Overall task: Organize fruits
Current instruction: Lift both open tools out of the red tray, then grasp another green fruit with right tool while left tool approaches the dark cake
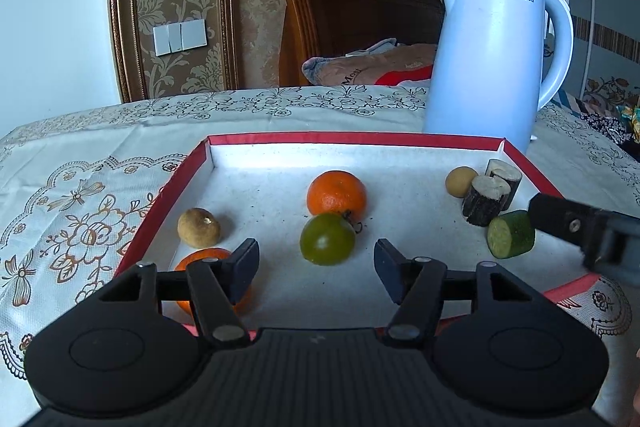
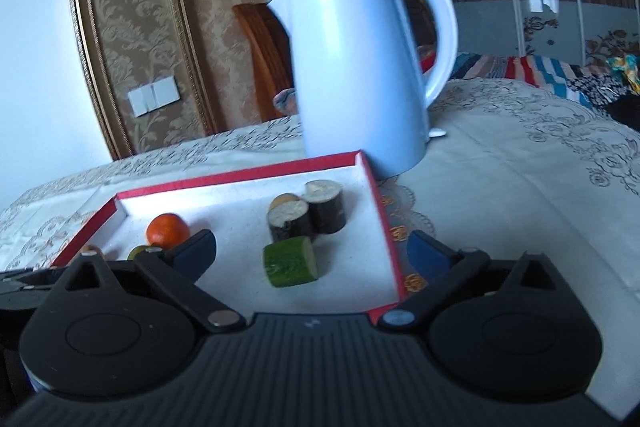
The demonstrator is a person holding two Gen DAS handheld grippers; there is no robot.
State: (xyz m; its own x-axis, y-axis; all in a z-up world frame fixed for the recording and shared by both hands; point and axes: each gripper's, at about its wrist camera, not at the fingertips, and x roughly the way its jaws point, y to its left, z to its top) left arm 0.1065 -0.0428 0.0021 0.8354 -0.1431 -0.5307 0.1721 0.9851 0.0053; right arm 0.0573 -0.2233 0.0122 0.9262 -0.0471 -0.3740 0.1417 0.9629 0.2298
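Left gripper [image 1: 316, 269] up close, jaws parted, nothing between them, hovering just short of the green fruit [image 1: 327, 238]. Right gripper [image 2: 312, 257] spread wide and empty, the cucumber piece [image 2: 291, 261] lying loose ahead. All fruit inside the red tray [image 1: 352, 138]: orange [image 1: 337, 194] mid-tray touching the green one, dark cut pieces [image 1: 486, 199] toward the kettle [image 1: 492, 55]. Looks like a release step; next, probably picking another piece.

Red-rimmed tray [image 1: 352, 138] showing white floor; orange mandarin [image 1: 337, 194] and green fruit [image 1: 327, 238] lying ahead of black left claw [image 1: 316, 269]; pale blue kettle [image 1: 490, 59] standing beyond; cream floral cloth [image 1: 80, 195] covering surface.
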